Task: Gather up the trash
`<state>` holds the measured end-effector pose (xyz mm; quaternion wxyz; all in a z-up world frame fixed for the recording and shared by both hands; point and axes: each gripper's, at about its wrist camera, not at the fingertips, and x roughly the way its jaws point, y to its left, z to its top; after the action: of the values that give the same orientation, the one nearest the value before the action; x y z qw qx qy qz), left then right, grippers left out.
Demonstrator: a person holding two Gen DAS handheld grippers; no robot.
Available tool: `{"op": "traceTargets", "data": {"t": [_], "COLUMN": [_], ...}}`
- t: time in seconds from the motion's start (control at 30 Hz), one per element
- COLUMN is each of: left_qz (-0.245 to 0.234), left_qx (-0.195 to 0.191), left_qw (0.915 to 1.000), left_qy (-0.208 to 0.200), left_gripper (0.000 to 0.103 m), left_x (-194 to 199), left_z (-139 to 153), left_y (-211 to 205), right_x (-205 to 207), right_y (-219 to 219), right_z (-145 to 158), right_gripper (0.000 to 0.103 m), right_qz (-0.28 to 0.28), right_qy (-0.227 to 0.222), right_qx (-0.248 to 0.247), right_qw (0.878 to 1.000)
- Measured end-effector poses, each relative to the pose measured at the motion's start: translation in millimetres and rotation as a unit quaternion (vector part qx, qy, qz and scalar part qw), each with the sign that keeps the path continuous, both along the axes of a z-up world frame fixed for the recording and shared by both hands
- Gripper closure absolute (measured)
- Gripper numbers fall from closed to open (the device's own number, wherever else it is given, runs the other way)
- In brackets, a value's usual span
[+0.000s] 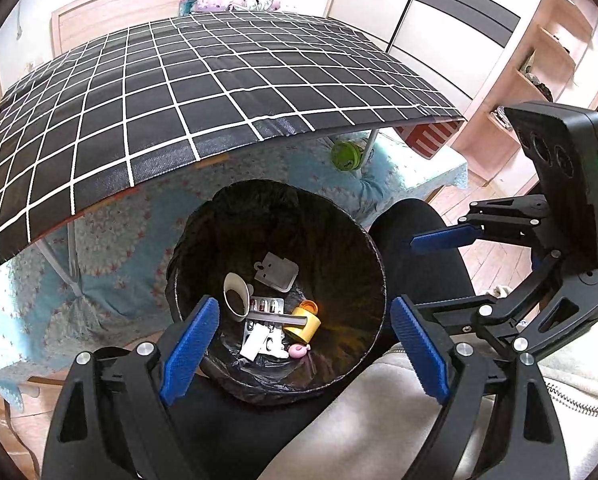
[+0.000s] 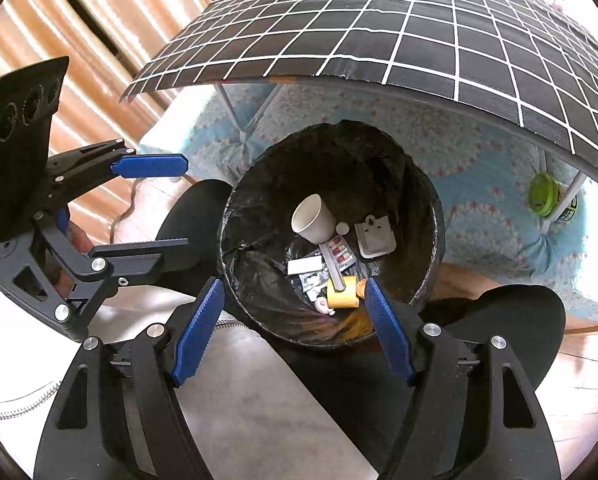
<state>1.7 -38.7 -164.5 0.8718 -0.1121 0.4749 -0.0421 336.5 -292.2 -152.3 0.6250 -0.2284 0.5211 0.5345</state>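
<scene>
A round bin (image 1: 203,236) lined with a black bag stands on the floor below the table's edge; it also shows in the right wrist view (image 2: 427,184). Inside lie a white paper cup (image 1: 235,294), a yellow tape roll (image 1: 305,326), pill blister packs (image 1: 265,306), a grey card (image 1: 277,272), white paper and a small pink item (image 1: 297,350). My left gripper (image 1: 305,344) is open and empty over the bin's near rim. My right gripper (image 2: 295,328) is open and empty over the same rim, and shows at right in the left wrist view (image 1: 419,272).
A folding table with a black, white-checked cloth (image 1: 179,92) overhangs the bin. A blue flowered mat (image 1: 111,264) lies under it, with a green tape roll (image 1: 345,154) near a table leg. The person's dark-clothed knees (image 1: 419,240) flank the bin. Shelves (image 1: 539,60) stand at right.
</scene>
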Motion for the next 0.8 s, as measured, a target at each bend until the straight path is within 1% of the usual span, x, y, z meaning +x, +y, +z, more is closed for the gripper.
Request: {"op": "traceTargets", "data": {"t": [0.63,0.8], "left_qz": [0.005,0.004], "left_qx": [0.007,0.004], "left_qw": [0.9999,1.0000], "left_qy": [-0.005,-0.003], "left_gripper": [0.018,0.018], "left_x": [0.6,0.8], "left_z": [1.2,0.0], "left_y": [0.7,1.6], "right_x": [-1.4,-1.3], "right_y": [2.7,2.7], "right_z": [-0.2,-0.2], "right_gripper": [0.031,0.031], "right_qz": [0.002,0.001], "right_qy": [-0.003,-0.002], "right_qx": [0.002,0.003], "right_qw": [1.000,1.000]}}
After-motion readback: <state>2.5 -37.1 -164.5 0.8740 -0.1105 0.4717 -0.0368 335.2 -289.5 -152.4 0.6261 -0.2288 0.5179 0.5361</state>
